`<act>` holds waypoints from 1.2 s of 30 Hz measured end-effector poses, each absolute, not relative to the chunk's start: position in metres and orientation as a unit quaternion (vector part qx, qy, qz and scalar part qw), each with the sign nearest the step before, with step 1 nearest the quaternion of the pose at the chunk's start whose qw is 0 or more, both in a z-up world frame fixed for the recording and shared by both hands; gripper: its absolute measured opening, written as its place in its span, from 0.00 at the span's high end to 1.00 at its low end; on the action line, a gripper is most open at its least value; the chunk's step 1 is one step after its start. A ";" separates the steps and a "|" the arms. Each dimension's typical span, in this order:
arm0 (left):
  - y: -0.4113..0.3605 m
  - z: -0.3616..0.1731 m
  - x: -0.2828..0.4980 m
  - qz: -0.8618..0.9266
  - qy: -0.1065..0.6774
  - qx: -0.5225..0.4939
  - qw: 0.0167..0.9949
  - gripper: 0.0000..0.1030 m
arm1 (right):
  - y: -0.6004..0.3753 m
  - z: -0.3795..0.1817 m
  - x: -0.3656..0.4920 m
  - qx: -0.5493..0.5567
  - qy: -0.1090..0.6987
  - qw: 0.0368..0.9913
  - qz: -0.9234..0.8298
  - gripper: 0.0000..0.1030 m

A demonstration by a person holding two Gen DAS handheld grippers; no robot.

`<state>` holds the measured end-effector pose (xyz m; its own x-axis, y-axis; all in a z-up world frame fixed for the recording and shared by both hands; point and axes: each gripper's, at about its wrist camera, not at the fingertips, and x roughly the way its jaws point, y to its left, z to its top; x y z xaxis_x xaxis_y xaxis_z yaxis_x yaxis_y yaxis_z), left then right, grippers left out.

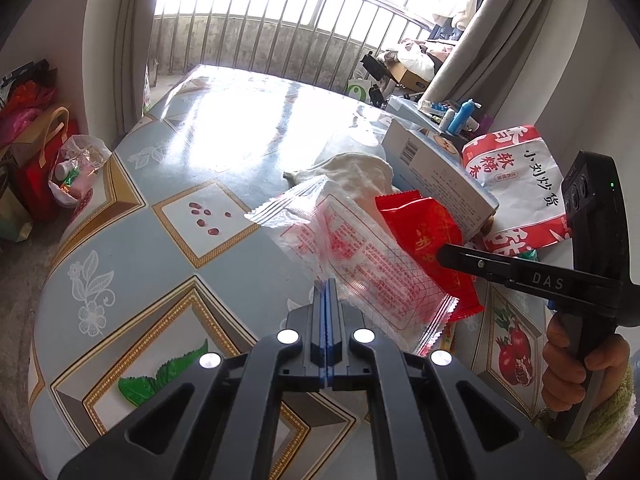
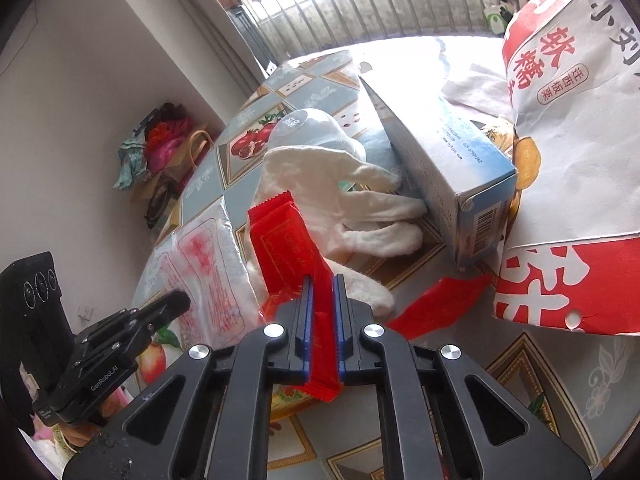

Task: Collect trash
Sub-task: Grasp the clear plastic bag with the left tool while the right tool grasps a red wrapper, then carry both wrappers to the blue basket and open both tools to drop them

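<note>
Clamping blue-padded fingers (image 2: 322, 280) of the right gripper (image 2: 322, 320) are pinching a red snack wrapper (image 2: 288, 240), its long axis running away from the camera, far end tilting up over the worktop (image 2: 560, 380). Beside it, the left gripper (image 1: 328, 292), fingers clenched, is holding a clear printed wrapper (image 1: 352, 252) aloft. Pickup appears under way; next, both likely need carrying to a bin.

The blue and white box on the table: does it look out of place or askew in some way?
Yes. The blue and white box is not flat: it is tilted, one side propped on the red and white paper bag, and one lower corner looks dented. A white glove lies against its other side.
</note>
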<state>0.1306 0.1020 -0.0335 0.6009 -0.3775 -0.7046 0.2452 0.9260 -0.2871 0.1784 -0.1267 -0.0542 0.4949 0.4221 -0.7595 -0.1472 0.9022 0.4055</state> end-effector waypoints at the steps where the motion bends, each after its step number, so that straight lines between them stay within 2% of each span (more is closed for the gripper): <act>1: 0.102 -0.031 0.130 -0.177 0.409 -0.082 0.891 1.00 | -0.125 -0.053 0.179 0.144 0.471 0.854 0.167 0.95; 13: 0.095 0.019 0.107 -0.214 0.359 -0.092 0.904 1.00 | -0.155 -0.020 0.147 0.157 0.427 0.879 0.141 0.98; 23: 0.072 0.060 0.076 -0.258 0.329 -0.069 0.906 1.00 | -0.202 0.007 0.081 0.197 0.382 0.894 0.126 0.98; 31: 0.011 0.070 0.049 -0.345 0.340 -0.046 0.873 1.00 | -0.251 0.002 0.023 0.246 0.365 0.894 0.083 0.98; 36: -0.056 0.071 0.031 -0.418 0.350 -0.007 0.838 1.00 | -0.303 -0.021 -0.010 0.326 0.348 0.879 0.021 0.98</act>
<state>0.0307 -0.0555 0.0706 0.4048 -0.7056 -0.5816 0.6965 0.6501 -0.3039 -0.0098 -0.3026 -0.0212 0.7576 0.2641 -0.5970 0.1897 0.7860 0.5884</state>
